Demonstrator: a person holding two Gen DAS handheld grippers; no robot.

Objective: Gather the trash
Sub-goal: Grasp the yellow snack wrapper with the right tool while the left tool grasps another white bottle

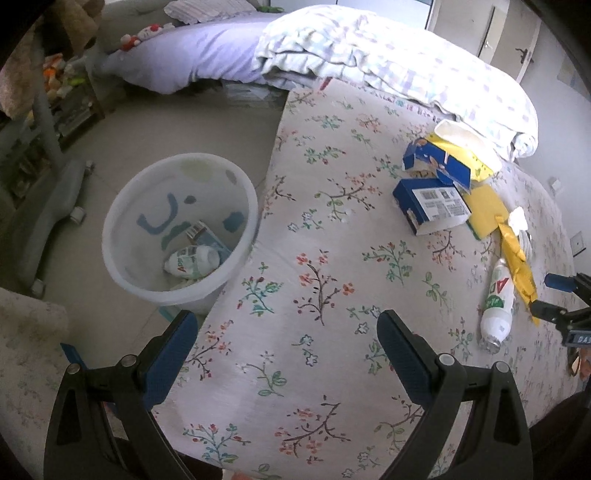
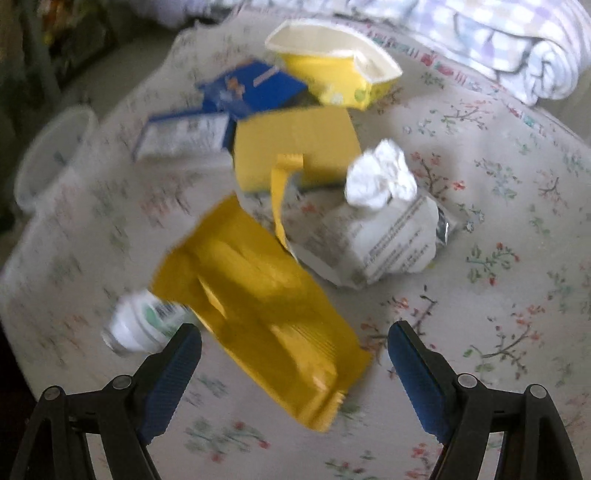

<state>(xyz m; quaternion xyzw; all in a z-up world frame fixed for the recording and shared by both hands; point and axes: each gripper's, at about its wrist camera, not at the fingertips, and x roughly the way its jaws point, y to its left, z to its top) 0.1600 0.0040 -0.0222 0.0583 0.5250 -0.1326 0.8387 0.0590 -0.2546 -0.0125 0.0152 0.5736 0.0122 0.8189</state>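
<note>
Home bedroom: floral bedsheet, folded quilt, pillow, plush toys.

Your left wrist view looks steeply down over the bed edge, with the bin mid-left. Your right view hangs nearer above the litter. Both share the yellow wrapper.

Floral bedsheet, rumpled checked quilt, pale tiled floor, daylit cream door.

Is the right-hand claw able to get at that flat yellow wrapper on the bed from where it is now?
Probably yes. The right gripper is open and empty, pointing down over the yellow wrapper, whose near end lies between the jaws. Nothing covers it; only the white bottle lies close beside the left finger.
</note>
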